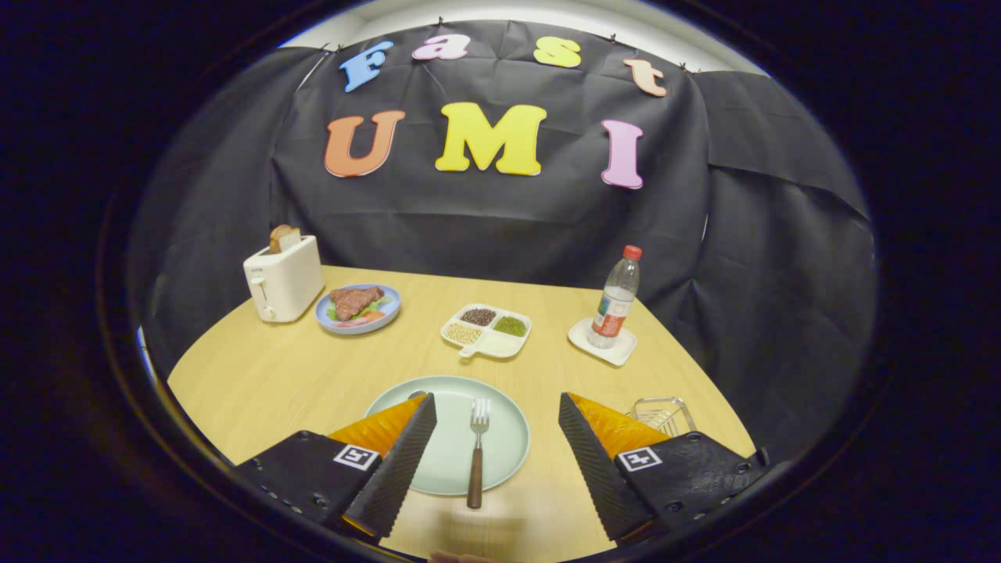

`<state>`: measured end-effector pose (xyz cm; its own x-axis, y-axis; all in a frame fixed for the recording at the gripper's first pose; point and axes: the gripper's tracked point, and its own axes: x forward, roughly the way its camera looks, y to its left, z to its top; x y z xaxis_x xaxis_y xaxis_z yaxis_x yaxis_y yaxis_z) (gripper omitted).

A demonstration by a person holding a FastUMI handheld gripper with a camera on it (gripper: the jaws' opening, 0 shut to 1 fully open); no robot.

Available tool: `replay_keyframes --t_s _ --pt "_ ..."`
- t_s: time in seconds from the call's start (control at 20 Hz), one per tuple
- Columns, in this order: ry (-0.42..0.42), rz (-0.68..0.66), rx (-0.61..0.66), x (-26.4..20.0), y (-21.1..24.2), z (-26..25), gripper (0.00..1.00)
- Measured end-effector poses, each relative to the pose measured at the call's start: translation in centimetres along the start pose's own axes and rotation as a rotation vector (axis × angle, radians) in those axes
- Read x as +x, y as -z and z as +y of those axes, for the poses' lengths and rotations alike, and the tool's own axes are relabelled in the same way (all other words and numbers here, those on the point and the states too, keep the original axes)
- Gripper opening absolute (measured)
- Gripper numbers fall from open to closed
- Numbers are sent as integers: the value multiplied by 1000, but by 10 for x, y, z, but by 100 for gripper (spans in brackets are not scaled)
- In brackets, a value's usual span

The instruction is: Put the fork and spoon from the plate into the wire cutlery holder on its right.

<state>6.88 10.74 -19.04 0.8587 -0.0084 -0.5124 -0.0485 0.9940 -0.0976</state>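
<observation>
A wooden table (pixel 258 375) holds a pale green plate (pixel 500 446). The tool (pixel 497 450) hangs above it, fingers spread wide, gripping nothing. The wire cutlery holder (pixel 663 413) sits right of the plate. A fork (pixel 476 453) lies on the plate between the fingers; a spoon (pixel 417 395) tip peeks out beside the left finger.

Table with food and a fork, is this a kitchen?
Probably a pretend dining spot in a booth, not a real kitchen: a toaster, a plate with a fork, and black cloth behind. The gripper hovers open above the fork.
</observation>
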Motion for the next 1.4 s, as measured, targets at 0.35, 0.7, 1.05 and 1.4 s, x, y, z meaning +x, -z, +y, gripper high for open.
replay_keyframes --t_s 0.35,0.7,1.05,1.4 --pt "-61 221 -12 50 42 17 95" --pt "-69 408 26 79 82 21 83" --pt "-87 542 89 89 100 21 52" --pt "-108 571 98 89 100 26 4"
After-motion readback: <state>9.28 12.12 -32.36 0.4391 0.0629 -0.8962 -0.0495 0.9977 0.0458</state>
